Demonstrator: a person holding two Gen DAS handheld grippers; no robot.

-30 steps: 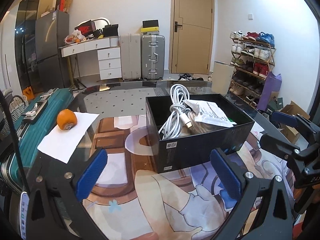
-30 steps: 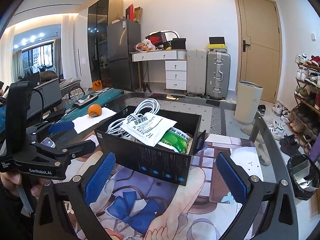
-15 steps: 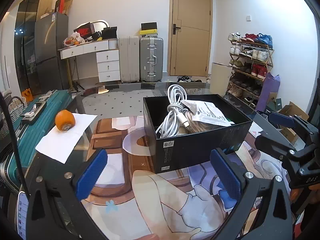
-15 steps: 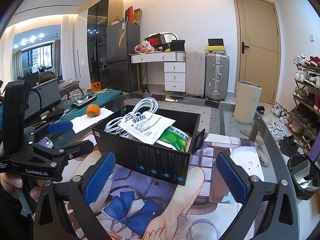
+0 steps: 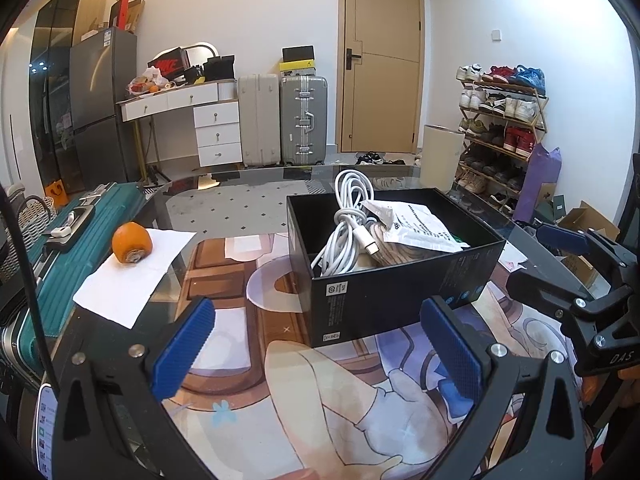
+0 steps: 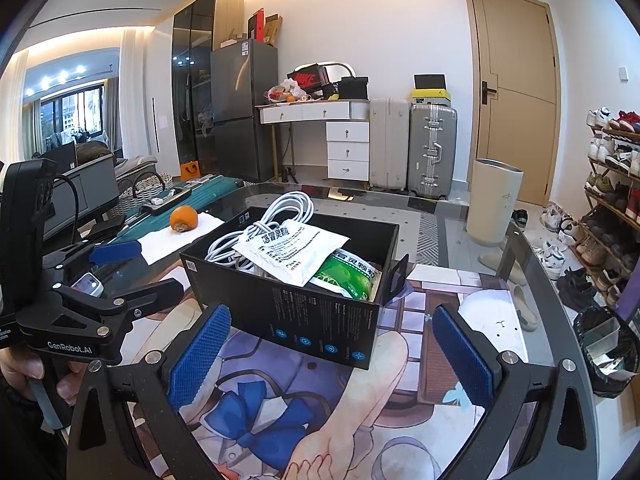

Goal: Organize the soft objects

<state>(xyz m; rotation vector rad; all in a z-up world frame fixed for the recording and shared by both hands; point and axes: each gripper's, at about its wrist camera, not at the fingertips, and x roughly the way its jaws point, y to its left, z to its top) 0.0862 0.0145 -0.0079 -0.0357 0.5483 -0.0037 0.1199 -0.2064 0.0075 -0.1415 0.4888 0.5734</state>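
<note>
A black open box (image 5: pixel 392 296) (image 6: pixel 304 312) stands on the glass table. It holds a coiled white cable (image 5: pixel 348 220) (image 6: pixel 276 216), a white printed sachet (image 5: pixel 416 228) (image 6: pixel 288 248) and a green sachet (image 6: pixel 348 276). My left gripper (image 5: pixel 320 344) is open and empty, just in front of the box. My right gripper (image 6: pixel 332 356) is open and empty, near the box's front corner. Each gripper shows at the edge of the other's view, the right one (image 5: pixel 576 276) and the left one (image 6: pixel 116 276).
An orange fruit (image 5: pixel 132 244) (image 6: pixel 183 218) lies on a white paper sheet (image 5: pixel 132 276) at the table's left. A teal suitcase (image 5: pixel 60 256) lies beside the table. A printed mat (image 5: pixel 320 400) covers the tabletop. A shoe rack (image 5: pixel 500 128) stands at the right.
Both grippers have drawn back slightly from the box and stay open. The box and its contents have not moved.
</note>
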